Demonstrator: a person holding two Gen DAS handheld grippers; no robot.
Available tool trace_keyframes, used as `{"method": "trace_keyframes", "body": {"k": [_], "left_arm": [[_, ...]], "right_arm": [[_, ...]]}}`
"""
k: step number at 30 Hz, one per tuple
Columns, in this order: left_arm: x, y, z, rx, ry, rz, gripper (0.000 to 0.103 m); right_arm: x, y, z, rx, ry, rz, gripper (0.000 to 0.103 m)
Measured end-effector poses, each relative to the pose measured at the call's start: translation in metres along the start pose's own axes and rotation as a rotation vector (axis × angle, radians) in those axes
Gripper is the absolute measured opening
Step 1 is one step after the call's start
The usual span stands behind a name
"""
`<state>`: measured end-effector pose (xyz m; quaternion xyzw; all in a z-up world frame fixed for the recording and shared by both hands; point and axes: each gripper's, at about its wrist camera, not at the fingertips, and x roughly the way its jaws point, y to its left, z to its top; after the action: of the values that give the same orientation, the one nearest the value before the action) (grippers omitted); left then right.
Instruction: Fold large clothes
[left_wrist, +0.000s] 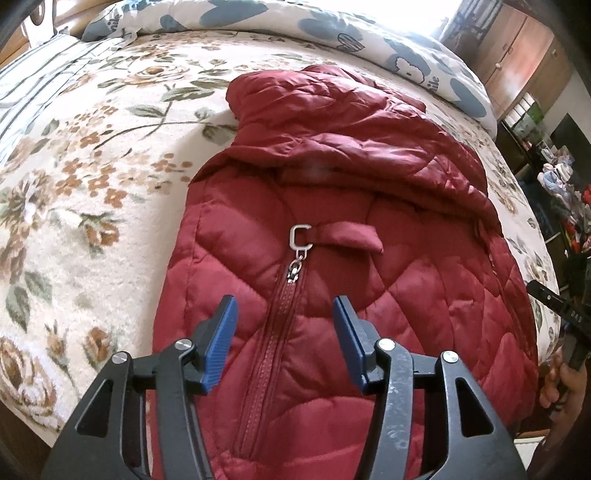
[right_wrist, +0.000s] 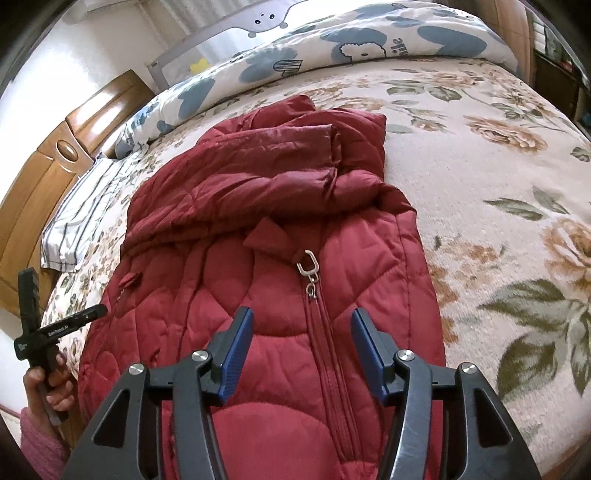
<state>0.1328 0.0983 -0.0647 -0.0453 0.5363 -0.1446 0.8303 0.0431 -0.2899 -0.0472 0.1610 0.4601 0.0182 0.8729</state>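
Observation:
A red quilted puffer jacket (left_wrist: 332, 229) lies on the bed, zipped up, its sleeves folded in across the top and its hood bunched at the far end. It also fills the right wrist view (right_wrist: 266, 240). A metal zipper pull (left_wrist: 298, 243) sits at the collar; it also shows in the right wrist view (right_wrist: 309, 271). My left gripper (left_wrist: 284, 310) is open and empty, hovering over the jacket's lower front astride the zipper line. My right gripper (right_wrist: 302, 323) is open and empty over the same area.
A floral bedspread (left_wrist: 92, 166) covers the bed (right_wrist: 498, 184). A blue-and-white duvet (right_wrist: 332, 48) lies along the far side. A striped pillow (right_wrist: 81, 214) and wooden headboard (right_wrist: 44, 177) are at one end. A cluttered shelf (left_wrist: 554, 166) stands beyond the bed.

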Motion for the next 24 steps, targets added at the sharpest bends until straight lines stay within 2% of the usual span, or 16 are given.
{"method": "trace_keyframes", "body": {"k": [8, 14, 24], "left_arm": [[-0.019, 0.013, -0.021, -0.029, -0.007, 0.013, 0.056], [-0.032, 0.022, -0.035, -0.018, 0.006, 0.035, 0.057], [-0.048, 0.042, -0.061, -0.035, 0.024, 0.05, 0.061]], "right_arm": [[-0.016, 0.0, -0.024, -0.013, 0.025, -0.014, 0.062], [-0.036, -0.009, -0.047, 0.0, 0.048, -0.028, 0.062], [-0.06, -0.027, -0.079, 0.007, 0.094, -0.095, 0.064]]}}
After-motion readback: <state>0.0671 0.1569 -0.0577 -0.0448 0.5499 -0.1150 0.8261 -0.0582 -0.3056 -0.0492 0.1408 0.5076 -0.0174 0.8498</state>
